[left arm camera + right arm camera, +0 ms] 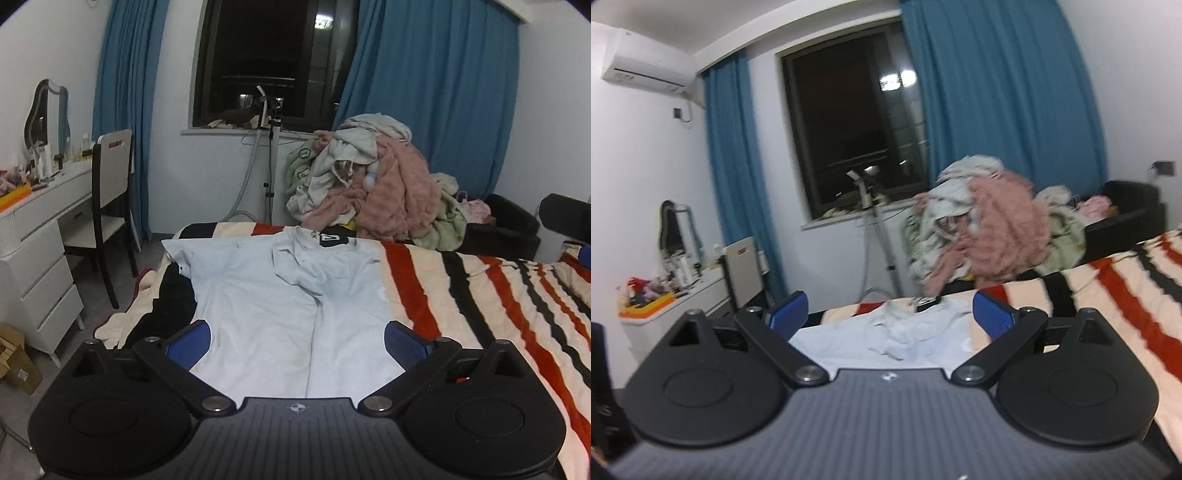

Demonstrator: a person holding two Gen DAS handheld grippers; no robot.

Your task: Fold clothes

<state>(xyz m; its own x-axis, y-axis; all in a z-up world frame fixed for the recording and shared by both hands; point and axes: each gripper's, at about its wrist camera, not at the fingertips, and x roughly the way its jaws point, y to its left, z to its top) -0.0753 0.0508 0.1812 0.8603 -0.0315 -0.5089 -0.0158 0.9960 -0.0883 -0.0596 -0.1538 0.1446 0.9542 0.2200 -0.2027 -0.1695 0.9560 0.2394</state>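
Striped blanket (461, 295) covers the bed; the pale t-shirt (266, 306) lies between the left gripper (297, 338) fingers. Right gripper (890, 314) likewise spread, empty; clothes heap (373, 177) beyond.

Left gripper (297, 339) was held level, pointing forward, jaws spread wide with nothing between the blue pads (192, 343). Right gripper (890, 317) was likewise spread wide and empty, blue pads (991, 314) well apart; its view was tilted slightly and blurred. Neither gripper touched anything. Hands and wrists were out of view.
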